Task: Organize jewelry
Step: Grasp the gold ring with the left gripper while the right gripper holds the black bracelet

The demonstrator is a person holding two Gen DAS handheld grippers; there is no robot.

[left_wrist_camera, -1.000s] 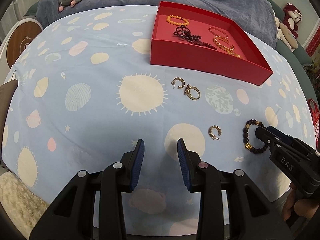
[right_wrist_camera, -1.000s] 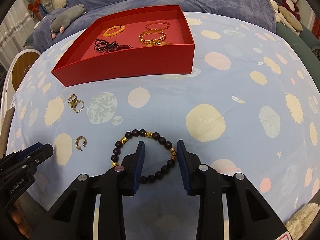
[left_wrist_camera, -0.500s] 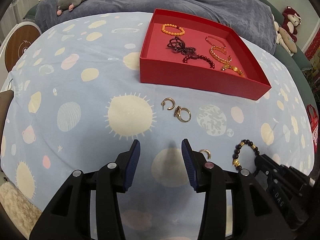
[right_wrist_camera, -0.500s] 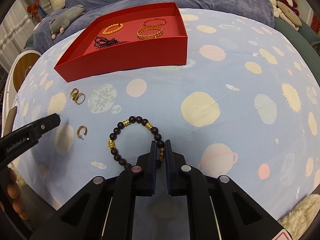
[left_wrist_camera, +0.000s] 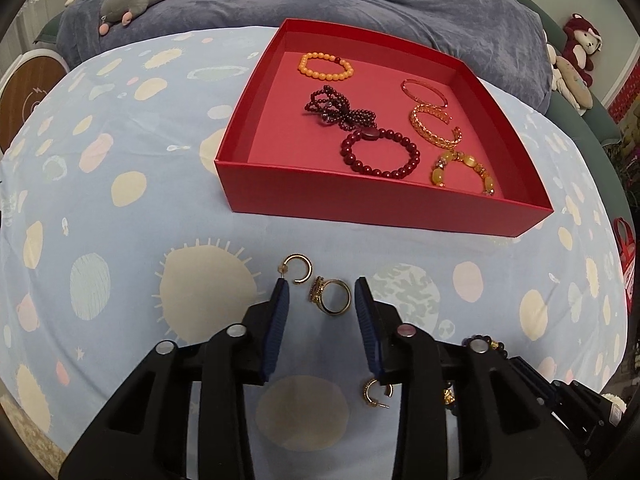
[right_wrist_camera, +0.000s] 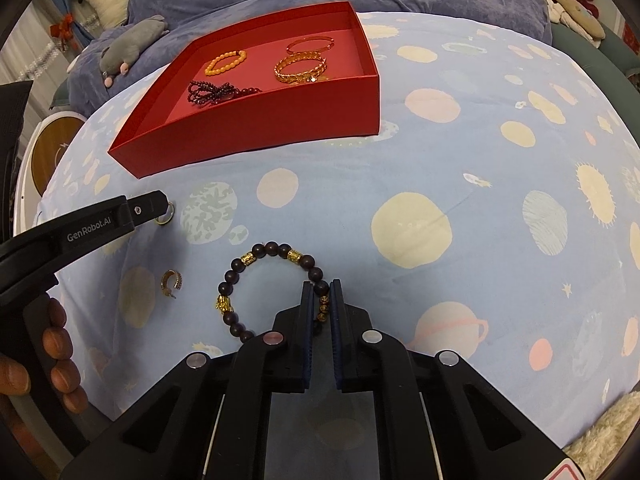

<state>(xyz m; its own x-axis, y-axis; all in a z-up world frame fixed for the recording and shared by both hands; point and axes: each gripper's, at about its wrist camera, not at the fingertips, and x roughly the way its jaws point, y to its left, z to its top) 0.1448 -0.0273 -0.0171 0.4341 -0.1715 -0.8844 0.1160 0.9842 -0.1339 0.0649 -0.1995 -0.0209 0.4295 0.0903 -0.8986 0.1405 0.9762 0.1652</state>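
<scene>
Right wrist view shows my right tongs (right_wrist_camera: 321, 292) pinched tight on the dark bead bracelet (right_wrist_camera: 267, 280). One side of its loop sits between the pads. The rest of the loop lies flat on the blue cloth (right_wrist_camera: 440, 152), so I judge it is gripped but not yet lifted.

My left tongs (left_wrist_camera: 322, 294) are closing. A gold ring (left_wrist_camera: 331, 300) lies between the pads, but they do not press on it yet. A small hoop earring (left_wrist_camera: 298, 268) lies just beside the left pad, near its tip. A second hoop earring (left_wrist_camera: 374, 394) lies closer to me, by the right finger.

Farther out sits the red box (left_wrist_camera: 384, 204), with other bracelets already in it.

So I think two pick-ups are in hand at once: bracelet on the right, ring on the left. Next, my left tongs need to shut on the ring alone and not catch the earring. Then both tongs should go up and over the box wall, and let go inside. The earrings come after.
</scene>
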